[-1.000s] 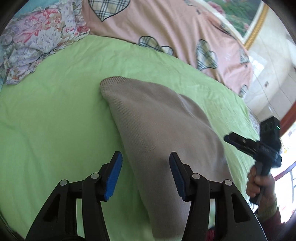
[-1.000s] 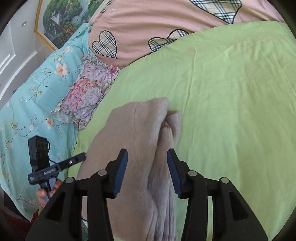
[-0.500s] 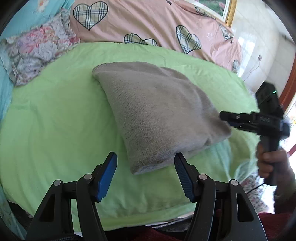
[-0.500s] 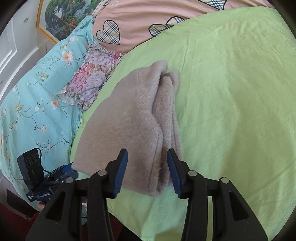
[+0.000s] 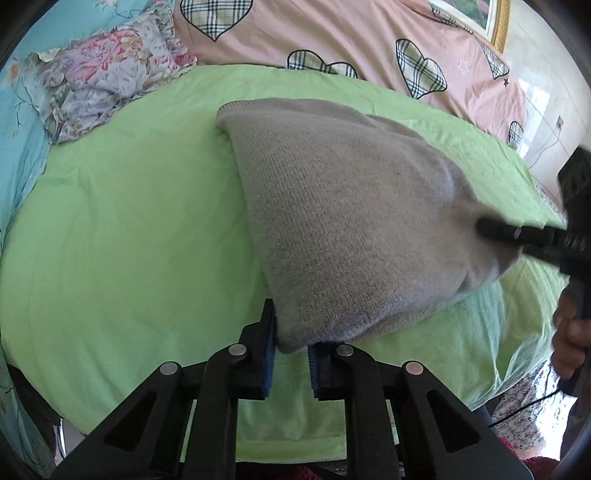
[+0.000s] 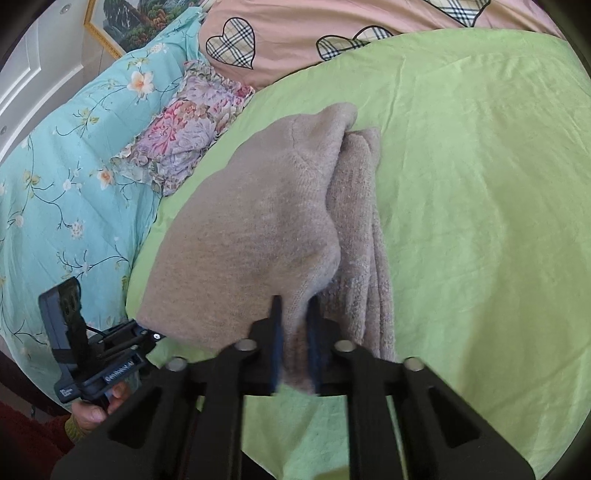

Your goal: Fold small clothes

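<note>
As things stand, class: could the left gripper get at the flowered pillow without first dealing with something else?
Probably not. The left gripper is shut on the near corner of the beige sweater. The green sheet toward the flowered pillow lies bare, but it must let go first.

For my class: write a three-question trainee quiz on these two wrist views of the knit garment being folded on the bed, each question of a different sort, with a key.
1. True or false: the left gripper is shut on a near corner of the beige knit garment.
2. The garment lies on: A) the pink heart-print quilt; B) the green sheet; C) the floral pillow.
3. Fill in: the right gripper pinches the garment's near ____.

Key:
1. True; both grippers have just closed on the fabric.
2. B
3. Edge
</note>
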Tool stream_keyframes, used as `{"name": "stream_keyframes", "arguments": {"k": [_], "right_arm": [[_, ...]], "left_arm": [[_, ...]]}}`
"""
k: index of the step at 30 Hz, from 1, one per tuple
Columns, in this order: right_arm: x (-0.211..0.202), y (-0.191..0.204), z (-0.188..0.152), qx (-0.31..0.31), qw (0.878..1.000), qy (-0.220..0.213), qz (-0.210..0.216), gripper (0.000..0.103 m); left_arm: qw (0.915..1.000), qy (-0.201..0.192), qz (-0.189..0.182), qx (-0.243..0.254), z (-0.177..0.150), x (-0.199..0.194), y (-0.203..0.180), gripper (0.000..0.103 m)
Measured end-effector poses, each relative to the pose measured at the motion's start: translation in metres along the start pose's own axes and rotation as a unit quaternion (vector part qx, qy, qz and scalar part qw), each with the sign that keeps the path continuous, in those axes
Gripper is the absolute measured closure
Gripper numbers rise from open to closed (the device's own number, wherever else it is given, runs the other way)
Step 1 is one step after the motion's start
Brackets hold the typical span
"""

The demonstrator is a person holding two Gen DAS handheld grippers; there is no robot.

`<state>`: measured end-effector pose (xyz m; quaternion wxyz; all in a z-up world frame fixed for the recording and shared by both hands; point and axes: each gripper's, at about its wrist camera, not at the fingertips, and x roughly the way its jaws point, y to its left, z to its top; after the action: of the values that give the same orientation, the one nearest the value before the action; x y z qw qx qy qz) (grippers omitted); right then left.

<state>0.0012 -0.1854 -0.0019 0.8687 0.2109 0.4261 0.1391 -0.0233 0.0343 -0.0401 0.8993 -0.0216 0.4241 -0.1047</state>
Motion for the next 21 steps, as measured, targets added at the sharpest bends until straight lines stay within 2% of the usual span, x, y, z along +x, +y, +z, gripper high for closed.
{"name": "stream_keyframes", "arguments": {"k": [3,5,8,12,15,21], "right_arm": [[-0.044,0.014,0.022,-0.03,0.997,-0.069,0.007,0.094],[-0.065,0.019,0.032,-0.058,0.994,-0.086,-0.015,0.094],[-0.052,0.001,0.028,-0.059,0.996,-0.056,-0.037,0.094],[-0.015,-0.035,0.004,-0.026,0.998,-0.006,-0.057,0.094],[0.001,-0.046,-0.007,-0.021,0.997,0.007,-0.076,0.094],[-0.001,-0.042,-0.015,-0.024,0.997,0.012,-0.075,0.094]], "left_arm": [[0.9999,0.005,0.008,0.012,0.002,0.0,-0.003,0.091],[0.9998,0.009,0.008,0.017,0.002,0.0,-0.005,0.093],[0.9994,0.018,0.016,0.023,-0.001,0.002,-0.01,0.093],[0.9995,0.031,0.001,0.007,-0.001,0.005,-0.002,0.093],[0.9992,0.04,-0.009,-0.003,0.0,0.006,0.002,0.093],[0.9975,0.052,-0.037,-0.03,0.004,0.008,0.016,0.093]]}}
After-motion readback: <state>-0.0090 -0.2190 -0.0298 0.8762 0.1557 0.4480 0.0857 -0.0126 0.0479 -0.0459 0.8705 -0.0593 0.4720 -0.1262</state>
